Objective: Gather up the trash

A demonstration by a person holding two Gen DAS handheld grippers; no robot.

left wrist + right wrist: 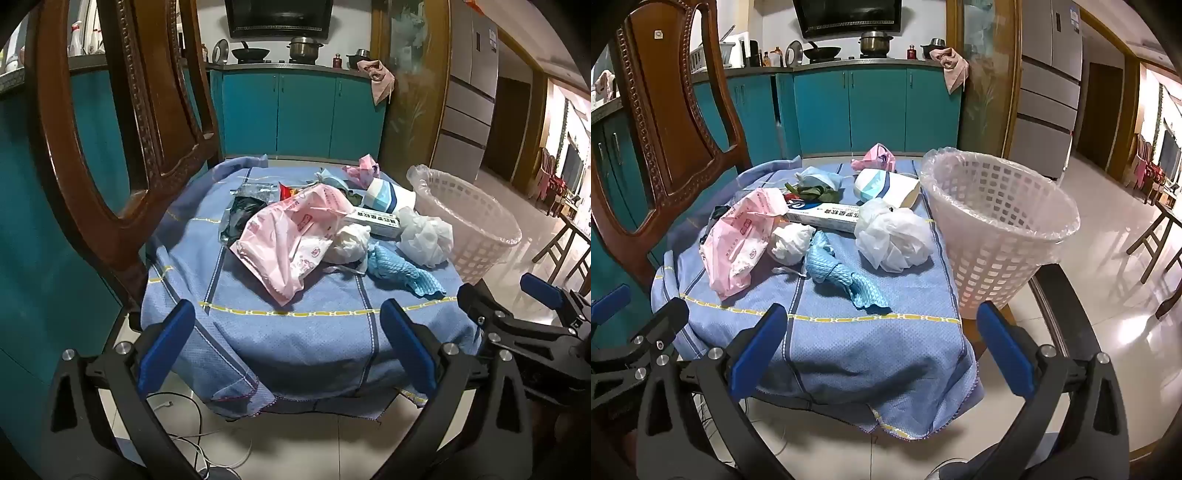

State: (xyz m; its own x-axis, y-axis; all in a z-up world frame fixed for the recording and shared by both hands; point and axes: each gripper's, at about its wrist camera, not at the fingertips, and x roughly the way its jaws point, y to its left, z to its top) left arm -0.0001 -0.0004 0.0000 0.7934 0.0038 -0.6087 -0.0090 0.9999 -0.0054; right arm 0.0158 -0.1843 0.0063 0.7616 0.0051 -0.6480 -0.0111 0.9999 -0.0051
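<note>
Both tools spread wide and empty: left tool, right tool, hovering off the desk's near edge. Trash heaped mid-desk; teal rag closest, nearer the right tool, long axis slanting toward the basket at the right edge.

Carved wooden chair, teal cabinets (pot above), grey fridge

Trash pile sits mid-cloth: wrapper bag left, crumpled plastic bag right, long box behind them, rag nearest. Basket right of pile. Chair far left.
</note>
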